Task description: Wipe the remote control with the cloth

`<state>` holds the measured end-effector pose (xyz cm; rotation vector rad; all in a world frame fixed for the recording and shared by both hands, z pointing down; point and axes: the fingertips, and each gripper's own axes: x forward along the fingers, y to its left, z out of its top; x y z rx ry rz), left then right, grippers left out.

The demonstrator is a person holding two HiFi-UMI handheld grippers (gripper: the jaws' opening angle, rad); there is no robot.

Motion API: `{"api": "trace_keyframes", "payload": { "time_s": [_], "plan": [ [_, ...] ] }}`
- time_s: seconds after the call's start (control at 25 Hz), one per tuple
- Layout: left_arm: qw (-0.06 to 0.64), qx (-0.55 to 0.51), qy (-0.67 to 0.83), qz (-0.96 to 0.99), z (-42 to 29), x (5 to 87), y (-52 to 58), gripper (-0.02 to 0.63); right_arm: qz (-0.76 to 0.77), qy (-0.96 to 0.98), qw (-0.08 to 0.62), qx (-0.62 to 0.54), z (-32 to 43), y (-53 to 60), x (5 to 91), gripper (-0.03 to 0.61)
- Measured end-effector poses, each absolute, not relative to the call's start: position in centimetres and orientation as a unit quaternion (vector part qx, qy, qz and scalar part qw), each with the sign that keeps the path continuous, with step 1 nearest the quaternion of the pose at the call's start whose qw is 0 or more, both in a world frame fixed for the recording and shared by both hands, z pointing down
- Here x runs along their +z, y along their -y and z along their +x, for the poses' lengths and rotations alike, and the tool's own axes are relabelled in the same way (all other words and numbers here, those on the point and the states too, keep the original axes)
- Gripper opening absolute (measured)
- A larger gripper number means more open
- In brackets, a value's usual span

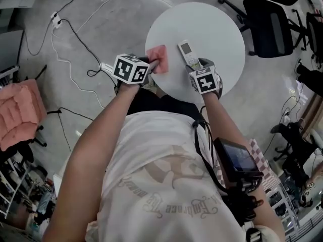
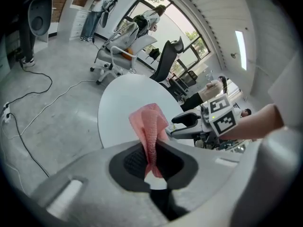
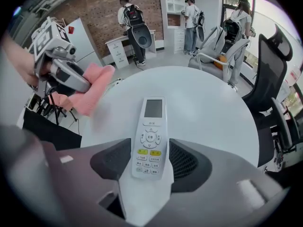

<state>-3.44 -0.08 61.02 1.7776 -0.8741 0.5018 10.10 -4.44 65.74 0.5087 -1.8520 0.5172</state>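
The person's shirt [image 1: 166, 185] fills the near part of the head view, and both arms reach out to the round white bench [image 1: 212, 29].

At the bench's near-right edge the right tool [image 3: 150, 150] points steeply down with its jaws spread wide. The near end of the remote [image 3: 150, 126] lies between them. It is flat on the bench with its buttons up and its screen end pointing away. The pads stand just beside its edges and do not squeeze it.

The left tool [image 2: 152, 157] is at the bench's near-left edge, its jaws clamped on the pink cloth [image 2: 150, 124]. The cloth sticks out crumpled from the pads, over the bench. It is left of the remote, near it but apart. Whether the cloth touches the benchtop cannot be told.
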Motion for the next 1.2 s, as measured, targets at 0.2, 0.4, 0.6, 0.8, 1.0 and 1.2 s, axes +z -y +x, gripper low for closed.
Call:
{"api": "trace_keyframes", "payload": {
  "time_s": [0.2,0.4,0.6,0.8,1.0,1.2],
  "plan": [
    [0.532,0.173,0.399,0.727,-5.4,60.1,-1.7,0.017,0.196,0.748,0.599,0.205,9.5,5.0,66.6,0.264],
    [0.537,0.146,0.416,0.719,-6.5,59.3,-3.3,0.017,0.209,0.711,0.627,0.239,9.8,4.5,67.3,0.258],
    [0.547,0.124,0.410,0.719,-6.0,59.1,-3.9,0.017,0.208,0.728,0.600,0.258,9.5,4.9,67.1,0.250],
    [0.557,0.106,0.389,0.726,-5.1,59.2,-4.0,0.017,0.227,0.750,0.475,0.401,9.0,4.0,66.2,0.247],
    [0.578,0.063,0.354,0.733,-2.8,58.4,-2.8,0.018,0.204,0.767,0.326,0.514,8.9,3.6,63.7,0.239],
    [0.599,0.007,0.312,0.737,-0.9,57.1,-1.7,0.018,0.140,0.803,0.167,0.555,7.2,3.9,58.4,0.241]
  ]
}}
